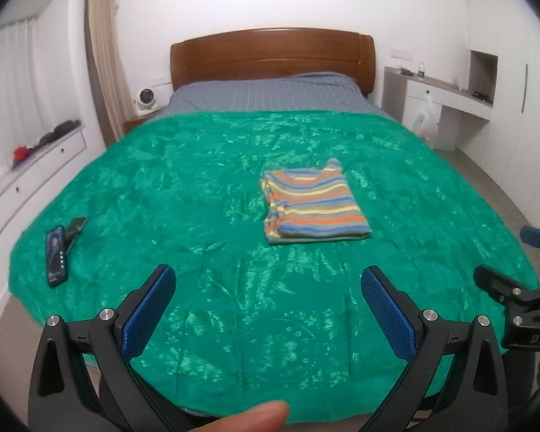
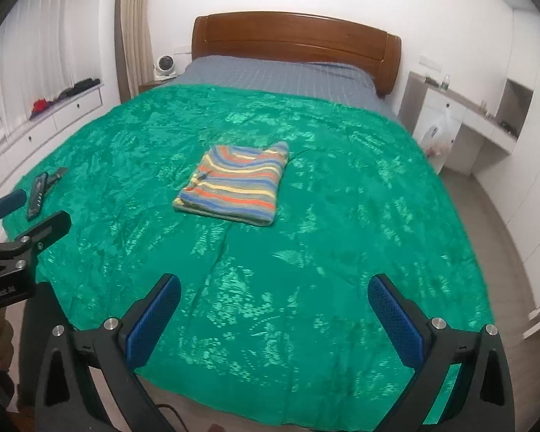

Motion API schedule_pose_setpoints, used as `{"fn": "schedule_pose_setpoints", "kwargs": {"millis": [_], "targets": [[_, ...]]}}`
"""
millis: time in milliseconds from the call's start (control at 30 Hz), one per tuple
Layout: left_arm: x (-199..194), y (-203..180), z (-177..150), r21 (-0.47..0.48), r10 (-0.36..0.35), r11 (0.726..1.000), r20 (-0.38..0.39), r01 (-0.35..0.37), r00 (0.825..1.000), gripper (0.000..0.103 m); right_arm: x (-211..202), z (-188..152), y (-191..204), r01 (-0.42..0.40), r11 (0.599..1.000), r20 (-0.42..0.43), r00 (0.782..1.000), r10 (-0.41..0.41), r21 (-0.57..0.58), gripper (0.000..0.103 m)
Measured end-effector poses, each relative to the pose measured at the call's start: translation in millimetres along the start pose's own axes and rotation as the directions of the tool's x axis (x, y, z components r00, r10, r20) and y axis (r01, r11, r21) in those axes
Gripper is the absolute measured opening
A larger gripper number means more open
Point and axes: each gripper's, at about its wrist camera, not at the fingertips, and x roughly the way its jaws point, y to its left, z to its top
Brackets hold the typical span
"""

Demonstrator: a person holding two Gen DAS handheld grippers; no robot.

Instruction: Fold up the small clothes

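Observation:
A small striped garment, in blue, orange and yellow bands, lies folded into a neat rectangle on the green blanket in the middle of the bed. It also shows in the right wrist view. My left gripper is open and empty, held above the blanket's near edge, well short of the garment. My right gripper is open and empty too, also near the foot of the bed. The right gripper's fingers show at the right edge of the left view.
A phone and a dark object lie at the blanket's left edge. A wooden headboard stands at the far end. White drawers run along the left, a desk with a plastic bag on the right.

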Motion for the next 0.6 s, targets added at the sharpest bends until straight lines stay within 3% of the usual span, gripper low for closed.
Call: {"fn": "schedule_pose_setpoints", "kwargs": {"millis": [100, 433, 600], "targets": [[2.6, -6.2, -0.8, 0.028, 0.037, 0.999, -0.012, -0.037, 0.999, 0.103, -1.2, -0.5, 0.6, 0.026, 1.0, 0.0, 1.0, -0.026, -0.017, 0.103], [0.9, -6.0, 3.2, -0.023, 0.019, 1.0, -0.094, -0.021, 0.995, 0.103, -0.4, -0.9, -5.8, 0.035, 0.999, -0.003, 0.999, -0.035, 0.001, 0.102], [2.3, -10.0, 3.7, -0.001, 0.044, 0.999, -0.128, -0.044, 0.991, 0.103, -2.3, -0.7, -5.1, 0.024, 1.0, -0.003, 1.0, -0.024, 0.004, 0.102]]}}
